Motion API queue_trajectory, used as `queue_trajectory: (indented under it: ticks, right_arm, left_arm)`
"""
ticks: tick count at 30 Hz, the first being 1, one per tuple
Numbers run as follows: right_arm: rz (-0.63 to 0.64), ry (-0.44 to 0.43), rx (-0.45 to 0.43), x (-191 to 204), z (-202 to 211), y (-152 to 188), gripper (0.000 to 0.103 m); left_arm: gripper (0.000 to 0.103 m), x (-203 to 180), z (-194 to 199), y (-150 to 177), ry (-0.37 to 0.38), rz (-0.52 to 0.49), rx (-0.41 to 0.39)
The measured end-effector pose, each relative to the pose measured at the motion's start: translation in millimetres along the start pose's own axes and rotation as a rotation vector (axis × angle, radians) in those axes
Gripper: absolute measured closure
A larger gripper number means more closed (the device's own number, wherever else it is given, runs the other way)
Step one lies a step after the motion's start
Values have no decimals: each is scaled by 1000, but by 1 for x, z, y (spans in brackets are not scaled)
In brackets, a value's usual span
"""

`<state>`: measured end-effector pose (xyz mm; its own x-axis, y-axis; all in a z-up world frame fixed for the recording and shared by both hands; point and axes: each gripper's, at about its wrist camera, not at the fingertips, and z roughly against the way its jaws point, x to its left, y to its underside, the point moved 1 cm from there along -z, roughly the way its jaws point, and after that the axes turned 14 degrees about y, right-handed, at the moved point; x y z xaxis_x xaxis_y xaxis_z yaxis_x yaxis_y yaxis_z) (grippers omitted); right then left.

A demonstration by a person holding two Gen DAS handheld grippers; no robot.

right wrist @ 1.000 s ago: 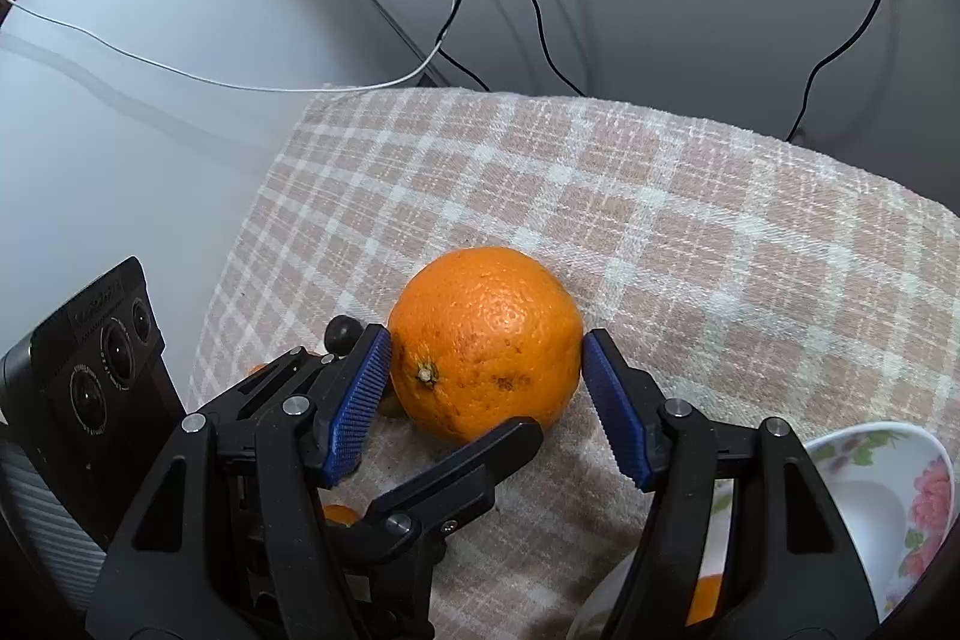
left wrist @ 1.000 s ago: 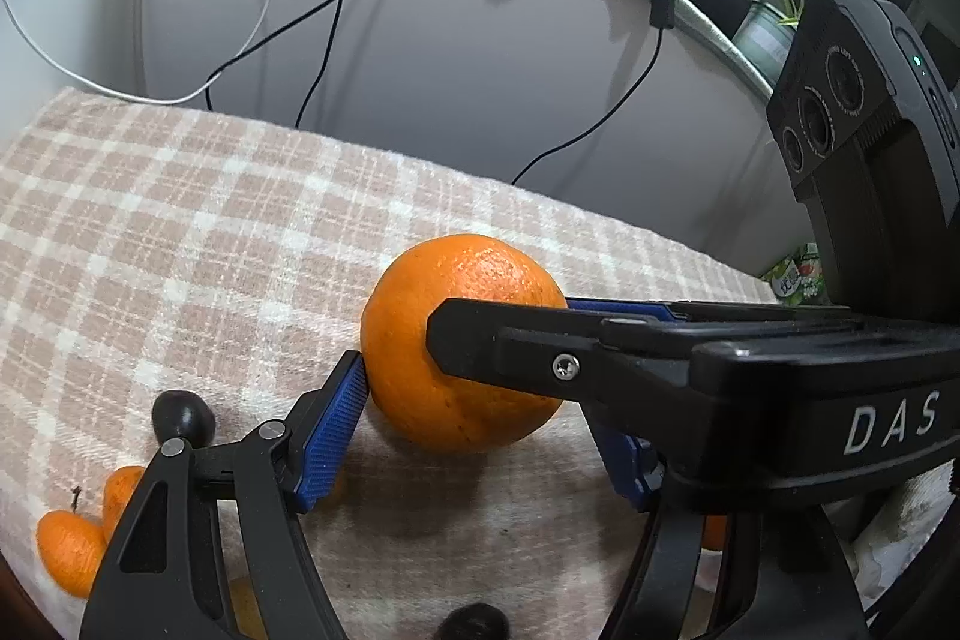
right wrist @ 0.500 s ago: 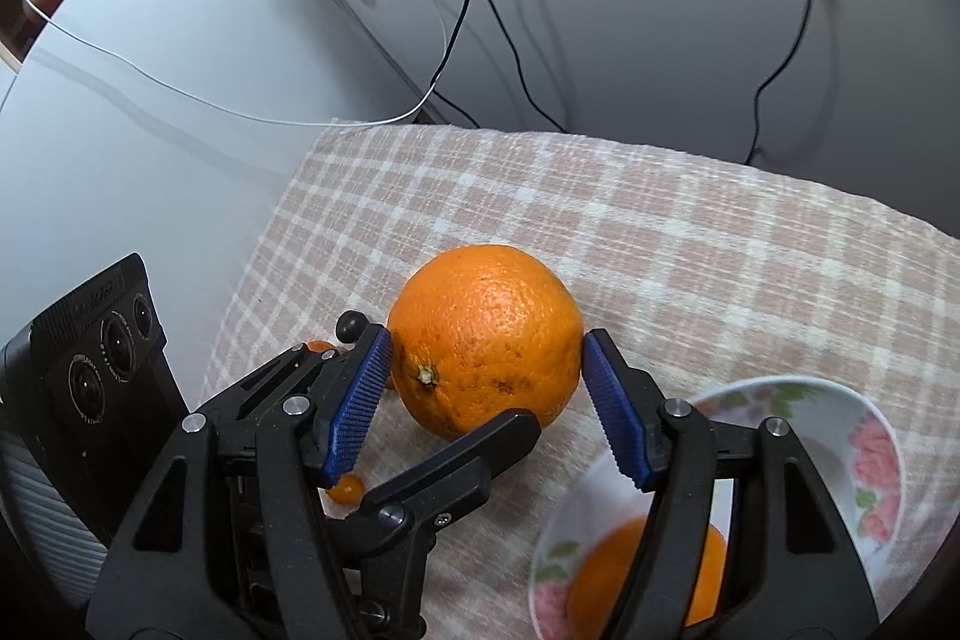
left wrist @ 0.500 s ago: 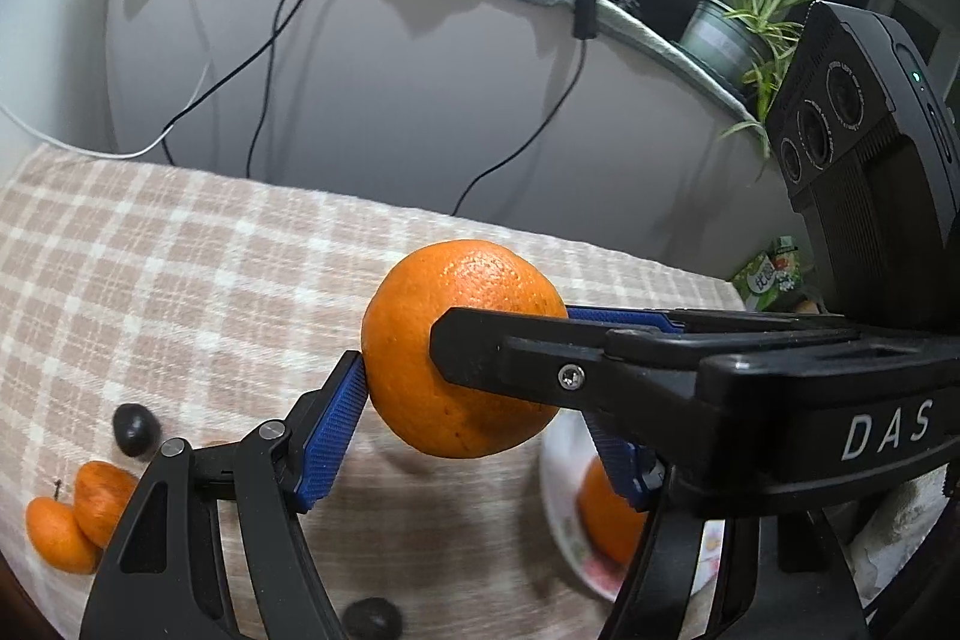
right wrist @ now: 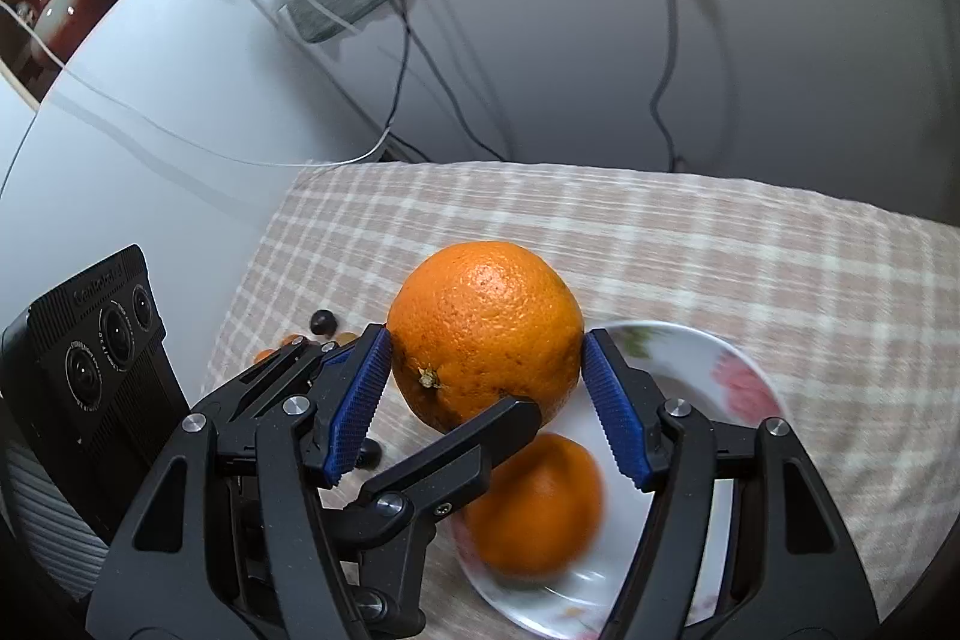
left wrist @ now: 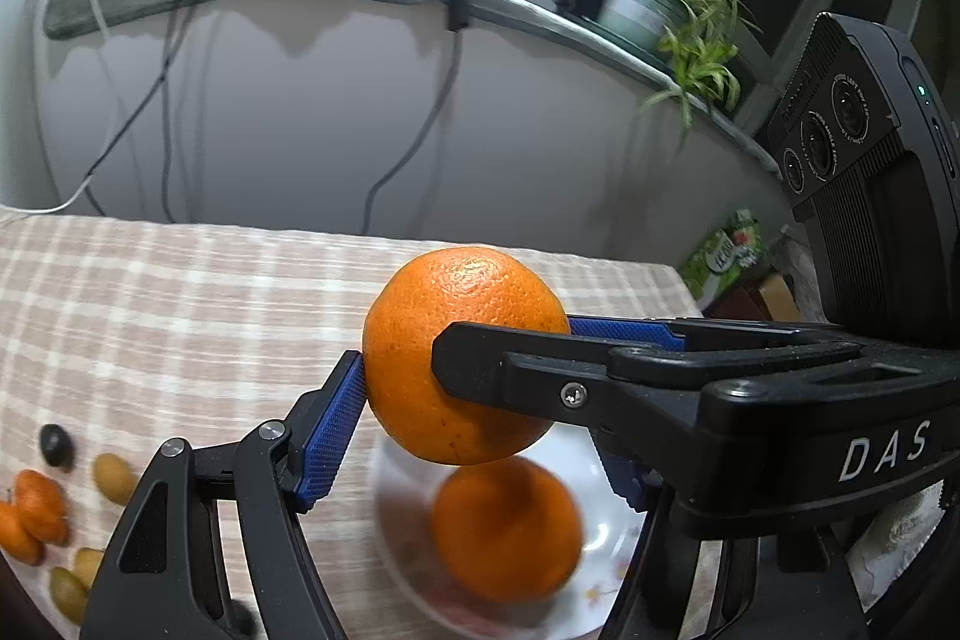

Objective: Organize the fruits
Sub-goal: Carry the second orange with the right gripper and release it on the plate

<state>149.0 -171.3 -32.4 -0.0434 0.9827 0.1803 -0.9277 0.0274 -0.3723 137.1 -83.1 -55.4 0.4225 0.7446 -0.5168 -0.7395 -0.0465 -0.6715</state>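
Observation:
A large orange (left wrist: 465, 355) is held in the air between both grippers. My left gripper (left wrist: 474, 418) is shut on it, and my right gripper (right wrist: 486, 382) is shut on the same orange (right wrist: 486, 334) from the crossing direction. Below it stands a white floral bowl (right wrist: 690, 358) holding a second orange (right wrist: 534, 505); the bowl (left wrist: 606, 574) and that orange (left wrist: 507, 526) also show in the left wrist view.
Small fruits lie on the checked cloth (left wrist: 180, 304) at the left: two small mandarins (left wrist: 36, 514), a dark plum (left wrist: 56, 445) and yellow-green fruits (left wrist: 114, 478). Cables hang down the grey wall behind. A potted plant (left wrist: 654, 10) stands on the ledge.
Both grippers have lifted the orange higher and carried it to the right, over the bowl. The bowl with the second orange now lies directly beneath.

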Motion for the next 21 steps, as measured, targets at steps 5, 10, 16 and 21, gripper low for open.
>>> queue_trajectory:
  ticks: [5,10,16,21]
  right_arm:
    - [-37,19,-7,-29,12,10,34]
    - [-70,32,-12,-50,20,19,34]
    - [-100,38,-13,-69,25,26,34]
    - [-117,40,-7,-80,26,33,34]
  left_arm:
    - [34,-21,-16,4,26,-26,31]
    - [34,-37,-31,7,46,-48,58]
    - [34,-50,-46,10,55,-68,90]
    - [34,-56,-54,15,59,-83,116]
